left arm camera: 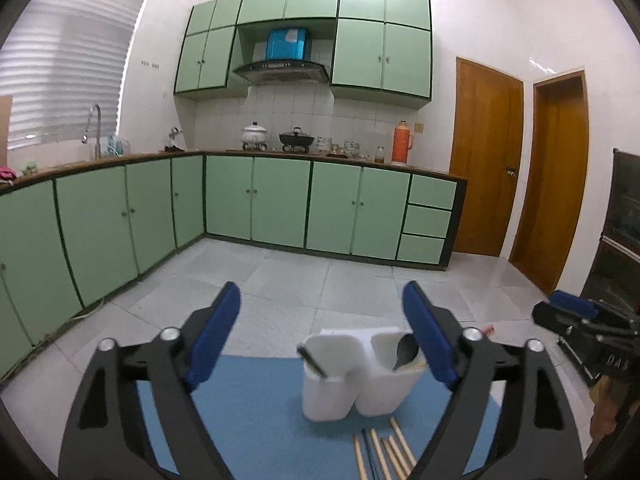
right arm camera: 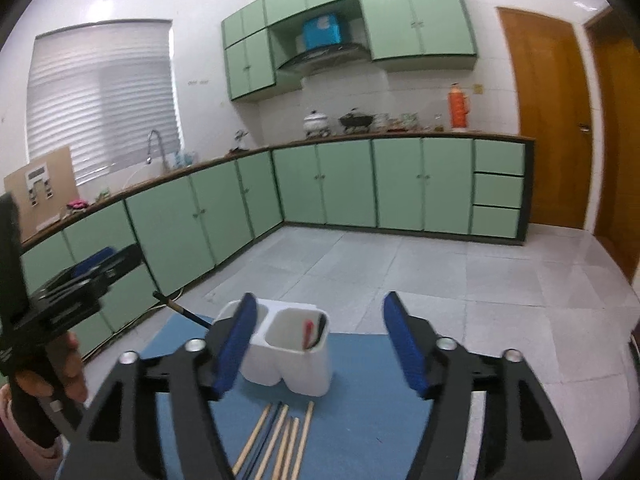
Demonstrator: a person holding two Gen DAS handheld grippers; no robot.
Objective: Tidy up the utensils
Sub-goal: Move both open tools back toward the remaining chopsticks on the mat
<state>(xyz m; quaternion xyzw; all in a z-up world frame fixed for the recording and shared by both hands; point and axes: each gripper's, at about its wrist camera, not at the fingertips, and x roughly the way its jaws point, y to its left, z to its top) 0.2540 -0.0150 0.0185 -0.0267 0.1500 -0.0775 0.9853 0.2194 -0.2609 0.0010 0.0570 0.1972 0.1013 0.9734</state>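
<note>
Chopsticks (right arm camera: 280,440) lie loose at lower centre, before the holder (right arm camera: 288,352), awaiting sorting; left gripper (left arm camera: 320,336) and right gripper (right arm camera: 316,344) hover, jaws released, empty.

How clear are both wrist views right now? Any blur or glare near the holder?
Left wrist view: the white holder and chopsticks look slightly soft; fisheye bends the cabinets. Right wrist view: the left gripper at the edge is smeared. No glare on the holder; floor sheen by the doors.

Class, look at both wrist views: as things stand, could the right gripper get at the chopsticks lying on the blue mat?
Probably yes. The right gripper is open and empty, the chopsticks lie bare on the blue mat just below it, and the white holder stands behind them.
</note>
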